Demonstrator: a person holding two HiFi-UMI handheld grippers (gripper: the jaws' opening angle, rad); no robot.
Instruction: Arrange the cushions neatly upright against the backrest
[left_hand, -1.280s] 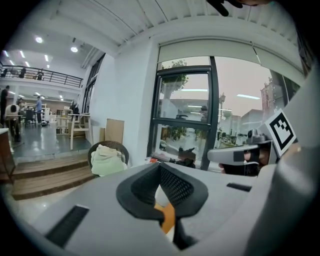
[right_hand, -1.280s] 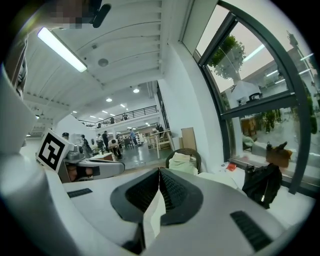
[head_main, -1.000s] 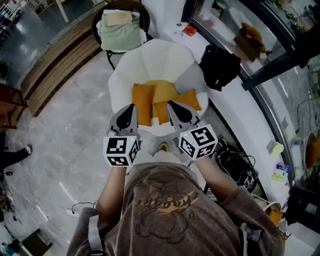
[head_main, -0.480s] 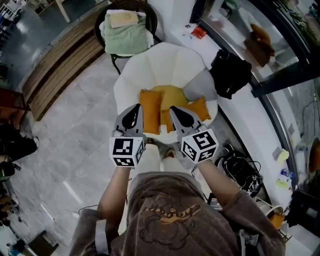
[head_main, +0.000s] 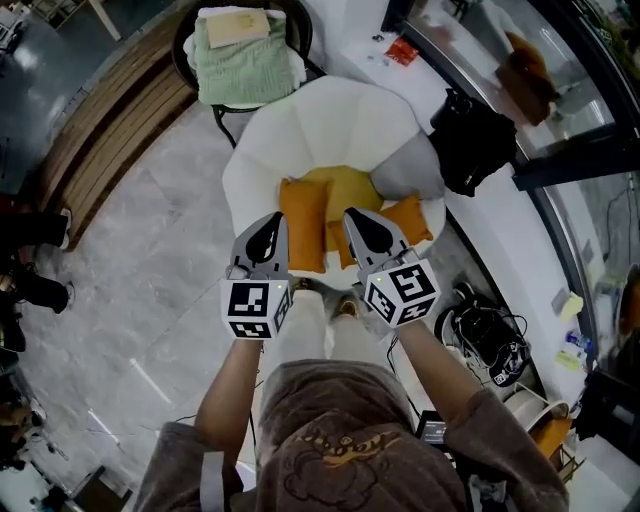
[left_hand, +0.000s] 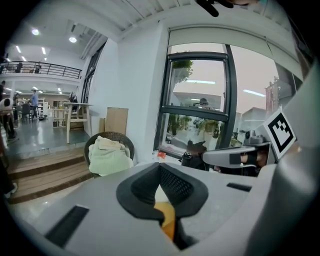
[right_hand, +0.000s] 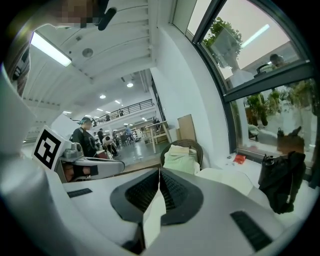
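Jumbled on the seat of the white armchair (head_main: 330, 120) are the cushions (head_main: 303, 222), two orange ones beside a yellow one, with a grey cushion (head_main: 405, 170) at far right. A wicker chair (head_main: 183, 50) with green towels (head_main: 245, 60) stands beyond. A black bag (head_main: 475, 145) crowds the right side. The left claw (head_main: 274, 222) and right claw (head_main: 354, 216) are closed and empty, now nearer the seat's near edge. Open floor (head_main: 150, 240) lies left and cables (head_main: 485, 335) lie near right.

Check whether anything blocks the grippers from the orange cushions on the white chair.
Nothing visible does. The left gripper and right gripper, both shut, point at the orange cushions with only open air between.
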